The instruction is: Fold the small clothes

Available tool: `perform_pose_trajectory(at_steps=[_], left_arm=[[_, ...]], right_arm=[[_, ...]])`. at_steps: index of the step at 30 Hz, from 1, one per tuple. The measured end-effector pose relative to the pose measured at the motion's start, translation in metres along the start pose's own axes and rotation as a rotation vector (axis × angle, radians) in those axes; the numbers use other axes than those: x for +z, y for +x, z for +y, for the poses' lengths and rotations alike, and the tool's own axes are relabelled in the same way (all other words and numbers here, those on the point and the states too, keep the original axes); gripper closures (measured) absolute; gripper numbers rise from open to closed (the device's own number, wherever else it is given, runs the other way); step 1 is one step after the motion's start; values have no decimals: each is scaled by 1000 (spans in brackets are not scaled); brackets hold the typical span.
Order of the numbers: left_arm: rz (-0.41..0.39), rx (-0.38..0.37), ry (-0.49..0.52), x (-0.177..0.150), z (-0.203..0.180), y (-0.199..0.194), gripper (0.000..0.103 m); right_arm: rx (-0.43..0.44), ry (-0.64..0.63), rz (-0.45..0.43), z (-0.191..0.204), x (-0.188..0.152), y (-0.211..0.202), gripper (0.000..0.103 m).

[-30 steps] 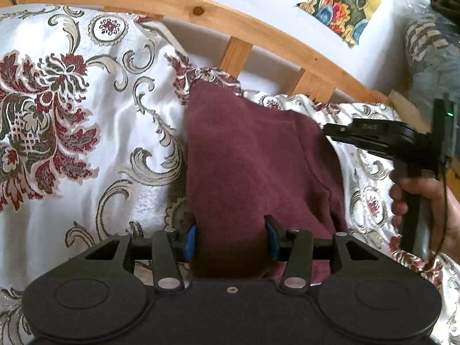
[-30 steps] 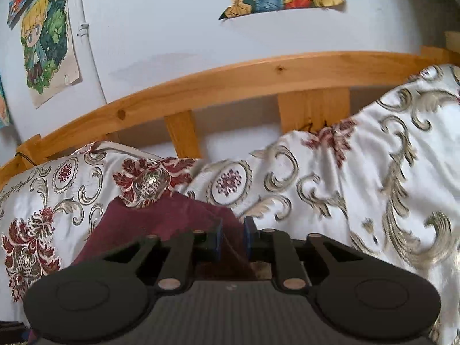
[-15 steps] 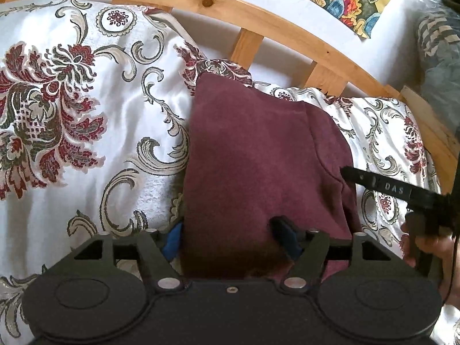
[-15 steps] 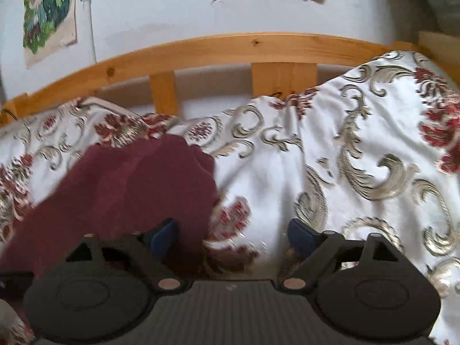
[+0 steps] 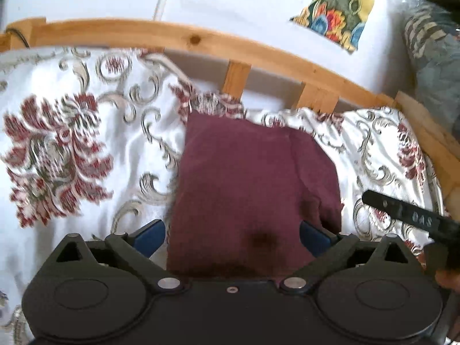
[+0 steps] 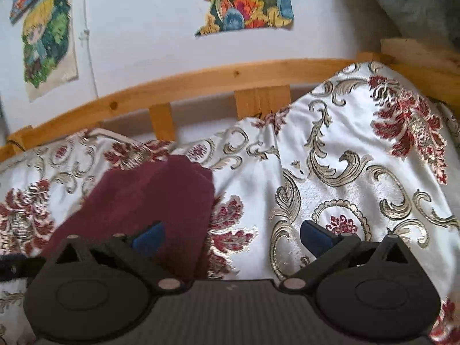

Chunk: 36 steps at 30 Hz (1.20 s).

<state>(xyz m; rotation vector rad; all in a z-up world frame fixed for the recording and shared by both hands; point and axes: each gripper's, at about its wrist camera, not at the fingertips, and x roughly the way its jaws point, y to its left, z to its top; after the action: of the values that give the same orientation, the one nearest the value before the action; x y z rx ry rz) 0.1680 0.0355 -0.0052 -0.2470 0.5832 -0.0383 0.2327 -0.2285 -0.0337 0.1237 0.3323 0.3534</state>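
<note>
A dark red folded garment (image 5: 253,184) lies flat on the patterned bedspread (image 5: 86,149). My left gripper (image 5: 231,235) hovers over its near edge. Its jaws are opening wide, and the cloth lies between the blue pads (image 5: 149,235) without being pressed. My right gripper (image 6: 232,237) is off the garment's (image 6: 155,198) right side, jaws also opening. Only the cloth's edge and bare bedspread (image 6: 330,178) lie between them. One right-gripper finger (image 5: 402,214) shows at the right of the left wrist view.
A curved wooden bed rail (image 5: 178,36) with slats runs behind the bedspread, against a white wall with colourful pictures (image 6: 244,3). Grey striped cloth (image 5: 431,51) is heaped past the bed's right end. A person's hand (image 5: 448,279) holds the right gripper.
Both grippers have let go of the dark red garment and opened wide. The left one pulled back and up a little. The right one moved off to the garment's right.
</note>
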Motion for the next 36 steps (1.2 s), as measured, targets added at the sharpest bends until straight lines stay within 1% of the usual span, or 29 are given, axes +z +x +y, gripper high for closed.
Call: perform_pose_trajectory(at_steps=[4,9,16,21,26,32,36], left_arm=[[-41,14,16,4,-5,-25,1],[-77,39,37,5,-8,-59,1],[-152,77,68,6,-15,-113,1],[-134,112,101,-2,-23,-143,1],[-122,117,132,-14,-25,-165,1],[-142,125,165,-23,-22,-193,1],[-161,137,179,-30,-19,-203,1]], right_arm=[[33,-5,-39,9,0,-24,0],[73,-10,-84,22,0,-55,0],[136,-38,-143,33,0,-100,0],[167,-62,-188,37,0,-137,0],[181,-101,-224,46,0,-165,0],[197,-125,-251,62,-3,-190,0],[186,-125,-248,70,-14,-199,0]])
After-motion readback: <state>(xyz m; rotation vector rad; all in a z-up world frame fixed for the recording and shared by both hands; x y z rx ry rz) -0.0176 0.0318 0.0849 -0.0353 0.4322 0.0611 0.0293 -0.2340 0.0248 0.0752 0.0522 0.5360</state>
